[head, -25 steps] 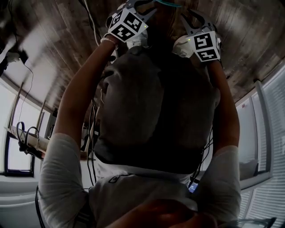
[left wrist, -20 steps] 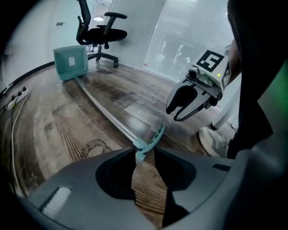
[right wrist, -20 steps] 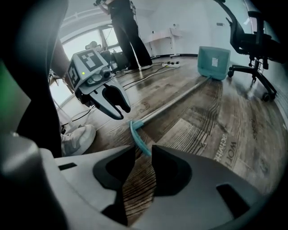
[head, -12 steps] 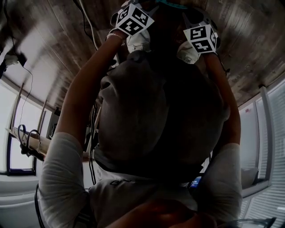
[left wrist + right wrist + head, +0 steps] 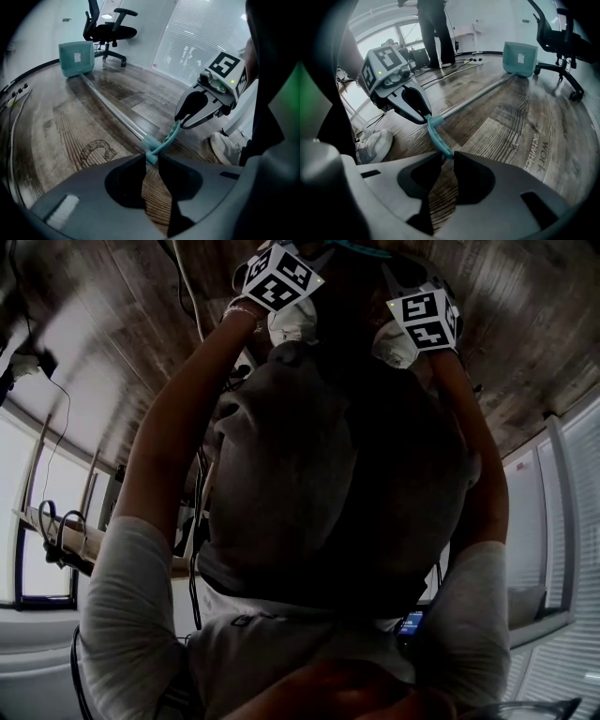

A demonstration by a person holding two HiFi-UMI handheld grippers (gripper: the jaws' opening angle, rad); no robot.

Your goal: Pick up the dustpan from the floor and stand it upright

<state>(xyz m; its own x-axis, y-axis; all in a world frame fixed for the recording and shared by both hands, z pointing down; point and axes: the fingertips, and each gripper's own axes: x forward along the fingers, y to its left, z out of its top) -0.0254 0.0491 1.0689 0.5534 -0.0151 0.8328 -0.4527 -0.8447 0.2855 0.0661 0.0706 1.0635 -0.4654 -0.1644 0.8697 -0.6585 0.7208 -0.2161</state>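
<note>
Floor: one wooden floor [image 5: 51, 126], with everything on it.
Cables: a few thin ones [image 5: 16, 93] at the far left, lying on the floor.
Dustpan: one teal dustpan [image 5: 75, 58]. It lies down on the floor, not standing up. Its bin is well apart from the grippers.
Chair: one black office chair [image 5: 108, 29], just behind the bin.
Pole: one long silver pole [image 5: 112, 110]. It runs along the floor from the bin toward the grippers.
Handle: one curved teal handle [image 5: 165, 139] at the near end of the pole. It reaches from one gripper to the other.
Left gripper: one [image 5: 152, 157]. Its jaws are closing. One end of the handle sits between the tips and touches both.
Right gripper: one [image 5: 447, 156]. Its jaws are nearly together and pinch the other end of the handle between the tips.
Cubes: two, one on each gripper, the left cube [image 5: 281, 279] and the right cube [image 5: 424, 320].
Arms: two, the left arm [image 5: 178, 427] and the right arm [image 5: 478, 456], both stretched down to the grippers.
Shoe: one white shoe [image 5: 227, 147] on the floor, just right of the handle.
Person at the back: one [image 5: 436, 28], standing far off; only dark legs show.
</note>
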